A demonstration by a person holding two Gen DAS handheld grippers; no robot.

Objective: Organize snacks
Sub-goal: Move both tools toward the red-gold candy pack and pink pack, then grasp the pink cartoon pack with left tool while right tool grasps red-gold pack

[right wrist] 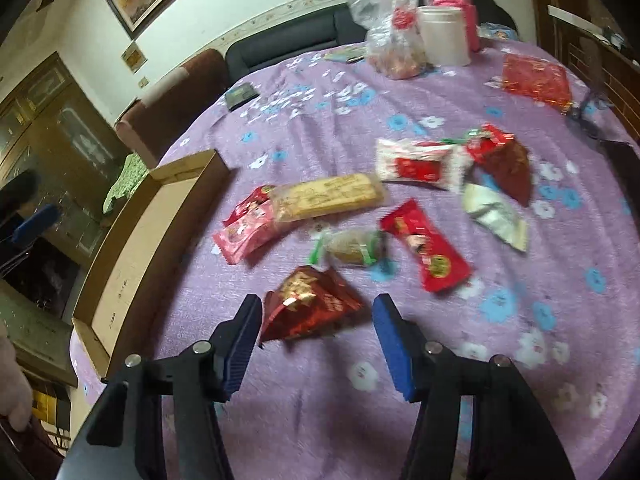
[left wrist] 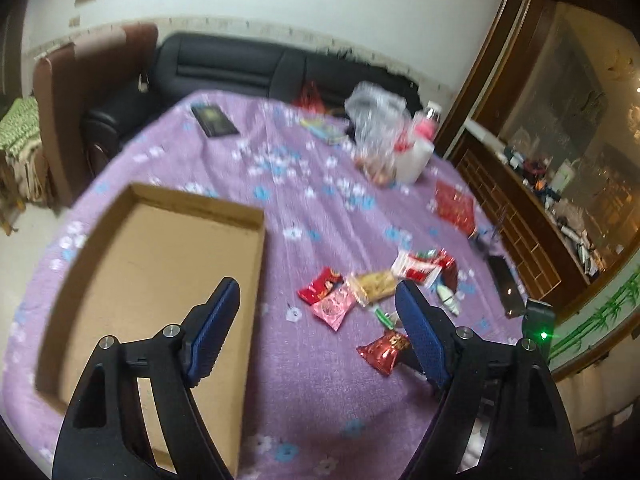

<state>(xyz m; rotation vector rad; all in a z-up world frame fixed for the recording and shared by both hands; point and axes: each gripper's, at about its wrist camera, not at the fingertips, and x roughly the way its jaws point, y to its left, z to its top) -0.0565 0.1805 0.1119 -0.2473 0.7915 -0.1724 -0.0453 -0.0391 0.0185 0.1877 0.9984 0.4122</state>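
Note:
An empty shallow cardboard box lies on the purple flowered tablecloth; it also shows in the right wrist view. Several snack packets lie to its right: a dark red foil packet, a red bar, a yellow bar, a pink packet, a white-and-red packet and a green-ended candy. My left gripper is open and empty above the box's right edge. My right gripper is open, its jaws either side of the dark red foil packet.
At the table's far side stand a clear plastic bag, a white jar and a pink bottle. A red printed bag and a dark booklet lie on the cloth. A black sofa is behind.

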